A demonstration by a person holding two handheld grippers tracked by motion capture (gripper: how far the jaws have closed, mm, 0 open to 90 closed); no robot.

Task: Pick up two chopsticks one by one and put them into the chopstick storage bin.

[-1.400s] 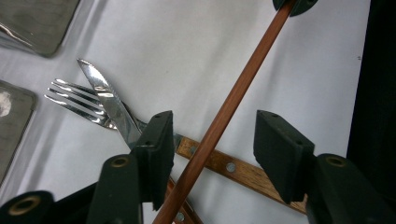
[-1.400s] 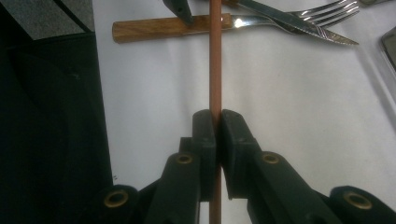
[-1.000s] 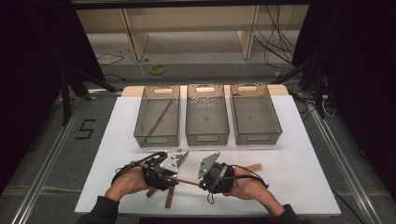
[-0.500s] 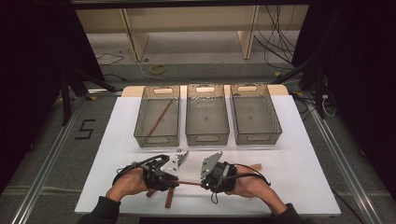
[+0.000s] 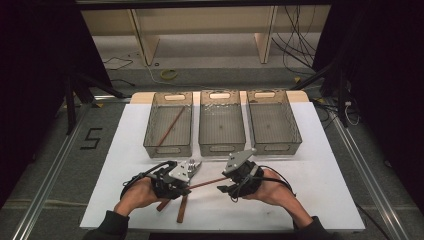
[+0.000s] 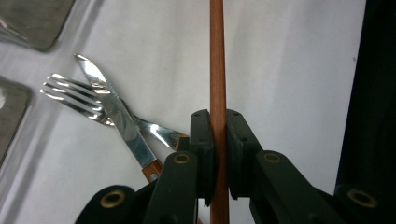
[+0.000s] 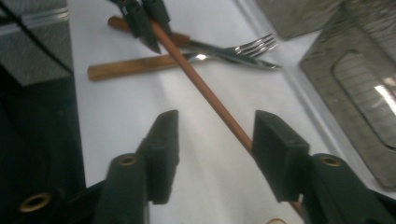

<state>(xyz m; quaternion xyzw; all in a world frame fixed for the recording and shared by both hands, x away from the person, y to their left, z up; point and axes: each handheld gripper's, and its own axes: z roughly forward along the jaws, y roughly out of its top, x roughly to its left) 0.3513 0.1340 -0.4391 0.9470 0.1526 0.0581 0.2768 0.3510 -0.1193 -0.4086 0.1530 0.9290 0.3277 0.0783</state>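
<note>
A thin brown chopstick (image 5: 205, 183) spans the gap between my two grippers, low over the white table. My left gripper (image 6: 218, 116) has just closed and is shut on it, pads pressed to both sides of the stick (image 6: 217, 56). My right gripper (image 7: 212, 126) has just been opening. Its jaws stand apart, and the chopstick (image 7: 201, 86) runs between them, lying against the right pad (image 7: 275, 154). In the high view the left gripper (image 5: 187, 186) points right and the right gripper (image 5: 223, 187) points left.
A fork (image 6: 74, 95) and a wooden-handled knife (image 6: 109, 112) lie crossed on the table by the left gripper. Three grey mesh trays stand in a row behind: the left one (image 5: 167, 149) holds another chopstick (image 5: 171, 126), then the middle (image 5: 222, 148) and right (image 5: 277, 147) trays.
The right gripper's jaws have opened off the chopstick and that hand has drawn slightly right. The left gripper's jaws have closed onto the stick.
</note>
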